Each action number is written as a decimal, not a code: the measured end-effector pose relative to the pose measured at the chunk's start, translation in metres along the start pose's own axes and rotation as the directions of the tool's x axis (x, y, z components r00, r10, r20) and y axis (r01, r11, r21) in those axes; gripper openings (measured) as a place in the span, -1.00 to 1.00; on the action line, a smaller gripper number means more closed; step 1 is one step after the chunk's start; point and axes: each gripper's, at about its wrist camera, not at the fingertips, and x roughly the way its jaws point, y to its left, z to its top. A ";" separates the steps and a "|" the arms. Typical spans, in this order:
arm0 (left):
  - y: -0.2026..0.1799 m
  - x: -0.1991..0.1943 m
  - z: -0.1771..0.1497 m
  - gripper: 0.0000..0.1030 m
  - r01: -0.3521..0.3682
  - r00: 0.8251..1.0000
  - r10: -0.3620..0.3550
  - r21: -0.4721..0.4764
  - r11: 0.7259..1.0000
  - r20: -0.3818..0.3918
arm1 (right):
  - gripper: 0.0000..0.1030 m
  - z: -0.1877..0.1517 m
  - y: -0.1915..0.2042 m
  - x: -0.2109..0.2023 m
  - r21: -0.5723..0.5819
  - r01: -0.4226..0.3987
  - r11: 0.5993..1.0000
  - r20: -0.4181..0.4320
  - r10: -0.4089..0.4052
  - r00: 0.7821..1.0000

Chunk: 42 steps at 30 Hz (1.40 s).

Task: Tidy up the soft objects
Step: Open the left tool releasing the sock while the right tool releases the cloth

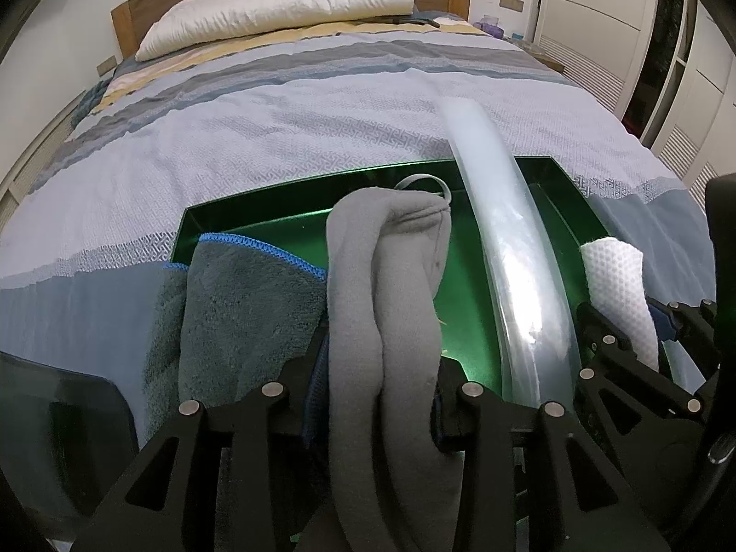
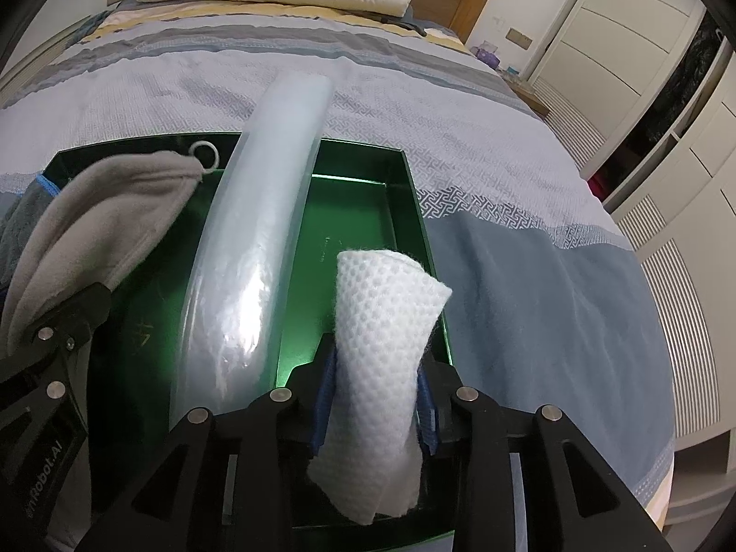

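An open green tray [image 1: 276,211] lies on the bed. A long translucent plastic roll [image 1: 510,248] leans across it and sticks out over its far wall. My left gripper [image 1: 382,395] is shut on a folded grey fleece cloth [image 1: 382,285] that stands up over the tray's left half. A dark teal towel [image 1: 239,303] with a blue hem hangs over the tray's left edge beside it. My right gripper [image 2: 375,400] is shut on a white mesh cloth [image 2: 382,322], its blue pads on both sides, above the tray's [image 2: 405,193] near right corner.
The tray rests on a striped blue and grey bed cover [image 1: 322,106]. A white pillow [image 1: 276,4] lies against the wooden headboard at the far end. White wardrobe doors [image 2: 621,23] stand to the right of the bed.
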 end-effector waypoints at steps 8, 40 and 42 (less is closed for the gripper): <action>0.001 -0.004 0.002 -0.10 -0.001 1.000 0.001 -0.010 1.000 0.005 | -0.20 0.002 -0.002 -0.001 0.003 0.009 1.000 0.003 -0.009 1.000; 0.008 -0.021 0.002 0.28 -0.046 0.997 0.048 -0.041 0.998 0.052 | 0.37 0.004 -0.004 -0.018 0.026 0.002 1.000 0.049 -0.003 0.999; 0.010 -0.022 0.003 0.32 -0.047 0.997 0.050 -0.046 0.998 0.058 | 0.39 0.004 -0.004 -0.019 0.027 0.003 1.000 0.053 -0.004 0.999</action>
